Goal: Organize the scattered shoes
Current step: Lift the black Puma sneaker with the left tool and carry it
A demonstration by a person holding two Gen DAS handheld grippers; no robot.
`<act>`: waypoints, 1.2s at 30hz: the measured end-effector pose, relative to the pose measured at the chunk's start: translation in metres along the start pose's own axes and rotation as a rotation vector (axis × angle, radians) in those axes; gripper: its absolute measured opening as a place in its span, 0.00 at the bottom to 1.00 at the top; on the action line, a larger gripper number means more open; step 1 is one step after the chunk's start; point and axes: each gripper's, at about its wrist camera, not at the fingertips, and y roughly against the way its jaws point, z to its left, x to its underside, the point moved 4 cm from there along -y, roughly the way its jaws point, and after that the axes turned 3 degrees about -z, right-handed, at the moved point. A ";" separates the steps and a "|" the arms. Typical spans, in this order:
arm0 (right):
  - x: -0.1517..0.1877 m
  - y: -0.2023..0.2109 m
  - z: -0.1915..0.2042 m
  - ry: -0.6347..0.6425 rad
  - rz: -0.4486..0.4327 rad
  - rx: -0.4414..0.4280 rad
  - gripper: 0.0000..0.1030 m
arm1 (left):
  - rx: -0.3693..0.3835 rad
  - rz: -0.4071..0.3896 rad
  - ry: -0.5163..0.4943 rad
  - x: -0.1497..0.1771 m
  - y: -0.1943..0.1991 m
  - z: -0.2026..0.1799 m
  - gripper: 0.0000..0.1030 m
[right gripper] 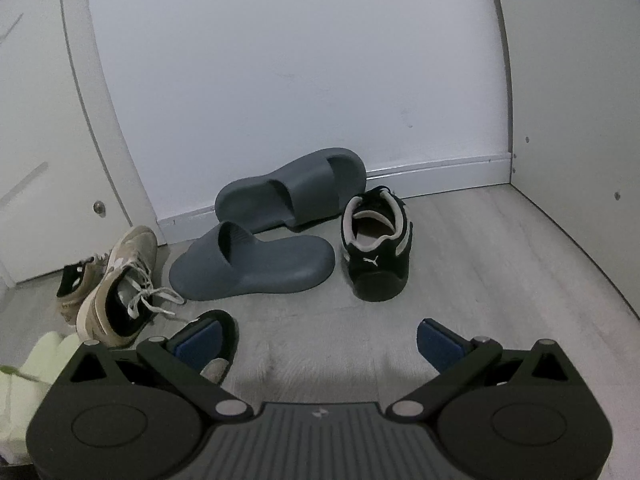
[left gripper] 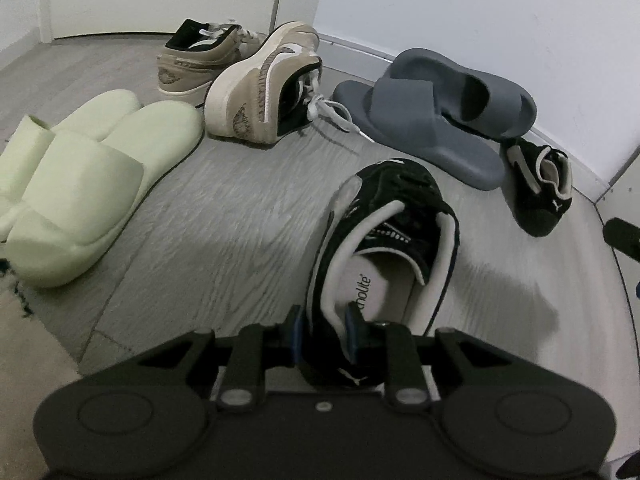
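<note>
Left gripper clamps black sneaker (heel wall); right gripper agape, seemingly empty.

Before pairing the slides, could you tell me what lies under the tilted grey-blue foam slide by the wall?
The tilted grey-blue foam slide leans on its flat mate; whatever lies beneath their overlap is hidden.

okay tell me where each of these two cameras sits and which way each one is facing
Left wrist: on the left gripper, low over the floor, facing the wall; its fingers pinch a black sneaker.
Right wrist: on the right gripper, facing the wall corner; its jaws are open and empty.
Shared: grey slides, second black sneaker.
</note>
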 end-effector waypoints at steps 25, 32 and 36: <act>-0.043 0.022 -0.028 0.139 -0.136 0.107 1.00 | 0.190 -0.208 -0.105 -0.021 0.056 -0.049 0.37; -0.057 -0.015 -0.039 0.268 -0.076 0.008 1.00 | 0.239 -0.166 -0.141 -0.027 0.015 -0.104 0.41; -0.048 -0.039 -0.054 0.340 -0.043 0.004 1.00 | 0.246 -0.149 -0.141 -0.038 -0.016 -0.134 0.41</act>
